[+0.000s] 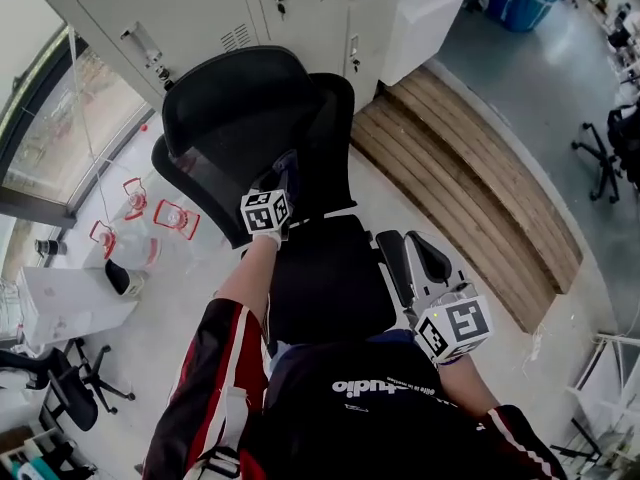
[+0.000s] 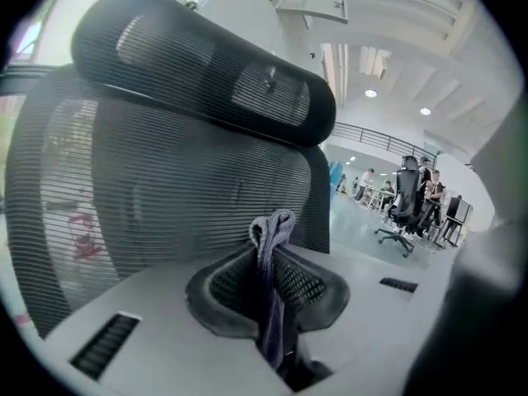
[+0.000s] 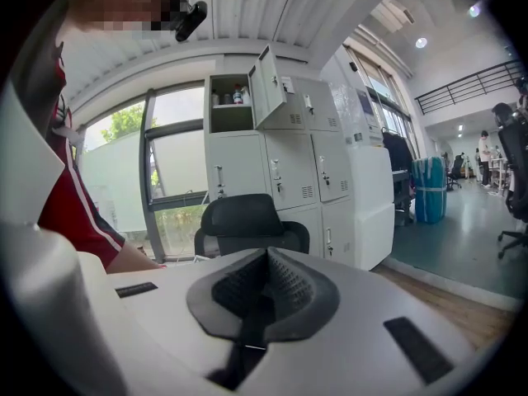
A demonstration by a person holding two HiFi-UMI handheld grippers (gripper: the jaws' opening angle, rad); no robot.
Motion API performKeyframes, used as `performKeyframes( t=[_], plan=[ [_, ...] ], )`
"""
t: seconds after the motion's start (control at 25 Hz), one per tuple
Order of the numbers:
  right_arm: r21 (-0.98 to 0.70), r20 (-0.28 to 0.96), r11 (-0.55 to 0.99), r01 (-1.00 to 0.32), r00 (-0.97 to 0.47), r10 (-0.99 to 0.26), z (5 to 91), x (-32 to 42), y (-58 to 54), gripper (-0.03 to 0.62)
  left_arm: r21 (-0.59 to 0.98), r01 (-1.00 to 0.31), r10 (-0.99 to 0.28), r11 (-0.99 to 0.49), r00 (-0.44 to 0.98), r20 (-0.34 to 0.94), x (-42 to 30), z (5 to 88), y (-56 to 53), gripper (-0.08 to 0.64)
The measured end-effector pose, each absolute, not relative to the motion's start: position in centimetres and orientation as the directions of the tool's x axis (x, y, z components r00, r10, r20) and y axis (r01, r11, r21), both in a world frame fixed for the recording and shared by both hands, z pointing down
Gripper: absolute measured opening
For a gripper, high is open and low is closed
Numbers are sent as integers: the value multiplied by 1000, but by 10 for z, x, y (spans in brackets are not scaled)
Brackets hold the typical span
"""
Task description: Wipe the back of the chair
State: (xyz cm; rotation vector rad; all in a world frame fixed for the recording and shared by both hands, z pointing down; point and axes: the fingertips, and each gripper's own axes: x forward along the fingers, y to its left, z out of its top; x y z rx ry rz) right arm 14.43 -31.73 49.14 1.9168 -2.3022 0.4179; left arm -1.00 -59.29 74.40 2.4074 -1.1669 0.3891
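Observation:
A black mesh office chair stands before me, its backrest [image 1: 235, 158] and headrest [image 1: 240, 83] facing me above the seat [image 1: 325, 278]. My left gripper [image 1: 283, 183] is shut on a purple-grey cloth [image 2: 272, 246], held against the front of the mesh backrest [image 2: 165, 188] low down, under the headrest [image 2: 206, 73]. My right gripper [image 1: 440, 313] hovers by the right armrest [image 1: 432, 258], shut with nothing between its jaws. The right gripper view shows the chair [image 3: 247, 225] at a distance and my left sleeve.
Grey lockers [image 1: 200, 13] stand right behind the chair. A wooden step [image 1: 470, 168] runs to the right. Water bottles [image 1: 150, 218] and a white box [image 1: 65, 303] sit on the floor at left by a window. Other office chairs [image 1: 70, 383] stand nearby.

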Motion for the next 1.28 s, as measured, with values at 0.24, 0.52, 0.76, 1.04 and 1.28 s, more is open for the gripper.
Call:
performKeyframes(
  t=[0.24, 0.52, 0.76, 1.04, 1.28],
  plan=[
    [-137, 264, 235, -962, -264, -928, 489, 93, -324, 14, 218, -865, -743, -453, 501, 444, -119, 742, -593, 60],
    [-130, 271, 306, -943, -331, -904, 488, 39, -327, 14, 188, -923, -804, -334, 384, 455, -233, 739, -584, 60],
    [-118, 271, 370, -922, -388, -881, 486, -1, -335, 14, 185, -951, -835, -249, 307, 456, -303, 739, -573, 60],
    [-110, 264, 416, -903, -430, -863, 481, -33, -332, 14, 195, -959, -856, -208, 274, 439, -345, 726, -558, 60],
    [-107, 239, 416, -903, -430, -871, 473, -33, -323, 14, 219, -941, -852, -259, 329, 407, -320, 710, -545, 60]
  ],
)
